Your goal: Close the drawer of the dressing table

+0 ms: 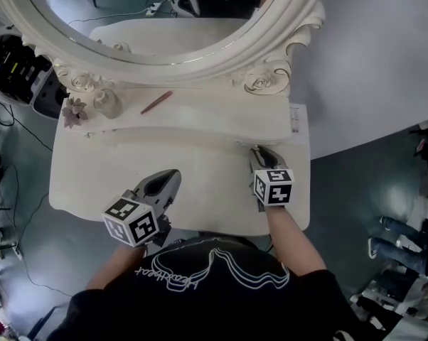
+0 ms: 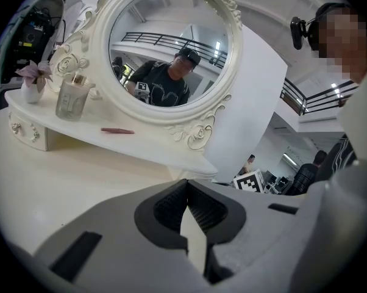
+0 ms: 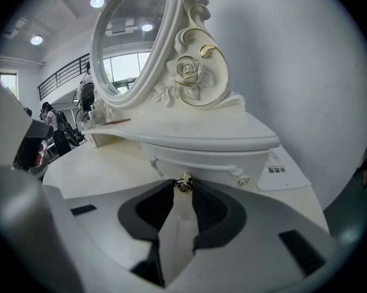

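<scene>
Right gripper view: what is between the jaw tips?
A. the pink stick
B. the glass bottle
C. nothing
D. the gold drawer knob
D: the knob on the drawer front sits pinched at the tips of the right gripper.

- A clear glass bottle (image 1: pixel 107 103) stands upright, far off to my left.
- Just left of it is a small pot of pale pink flowers (image 1: pixel 73 110).
- A slim reddish stick (image 1: pixel 156 102) lies flat to the right of the bottle, apart from it.
- A printed paper sheet (image 1: pixel 296 118) lies at my far right.
- A black equipment case (image 1: pixel 11 59) with cables sits on the floor (image 1: pixel 29 247).
</scene>
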Demonstrator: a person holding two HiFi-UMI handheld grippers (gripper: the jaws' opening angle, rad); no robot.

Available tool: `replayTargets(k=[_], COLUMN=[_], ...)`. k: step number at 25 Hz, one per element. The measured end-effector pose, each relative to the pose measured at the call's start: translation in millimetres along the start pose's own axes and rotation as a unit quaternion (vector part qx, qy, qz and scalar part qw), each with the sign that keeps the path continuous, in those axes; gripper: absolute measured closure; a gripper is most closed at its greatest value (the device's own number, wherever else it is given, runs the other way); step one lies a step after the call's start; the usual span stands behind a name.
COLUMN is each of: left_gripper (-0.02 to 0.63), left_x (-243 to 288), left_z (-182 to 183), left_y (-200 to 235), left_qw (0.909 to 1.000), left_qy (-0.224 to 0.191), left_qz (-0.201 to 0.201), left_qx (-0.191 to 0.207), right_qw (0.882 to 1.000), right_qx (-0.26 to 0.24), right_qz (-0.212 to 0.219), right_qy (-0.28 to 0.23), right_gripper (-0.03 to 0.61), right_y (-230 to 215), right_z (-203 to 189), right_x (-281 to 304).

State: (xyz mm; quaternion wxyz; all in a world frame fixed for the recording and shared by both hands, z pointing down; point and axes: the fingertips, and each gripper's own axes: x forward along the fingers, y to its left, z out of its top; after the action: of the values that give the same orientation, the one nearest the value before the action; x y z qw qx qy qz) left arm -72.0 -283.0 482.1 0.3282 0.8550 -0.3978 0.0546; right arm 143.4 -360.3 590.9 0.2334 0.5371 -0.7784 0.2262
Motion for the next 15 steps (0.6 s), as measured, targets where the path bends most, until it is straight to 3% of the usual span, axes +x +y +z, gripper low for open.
replayTargets(k=[15], left_gripper=[0.611], left_x=[0], left_z=[4], left_y=[10], left_qw=[1.0], left_qy=[-0.003], left_qz=[0.009], left_qx=[-0.003], right_qw=[1.0], right_qx=[0.006], right_qz=[-0.004], right_qy=[-0.002], right_gripper=[0.477], right_y=[-8], right_z=[11], right_x=[16])
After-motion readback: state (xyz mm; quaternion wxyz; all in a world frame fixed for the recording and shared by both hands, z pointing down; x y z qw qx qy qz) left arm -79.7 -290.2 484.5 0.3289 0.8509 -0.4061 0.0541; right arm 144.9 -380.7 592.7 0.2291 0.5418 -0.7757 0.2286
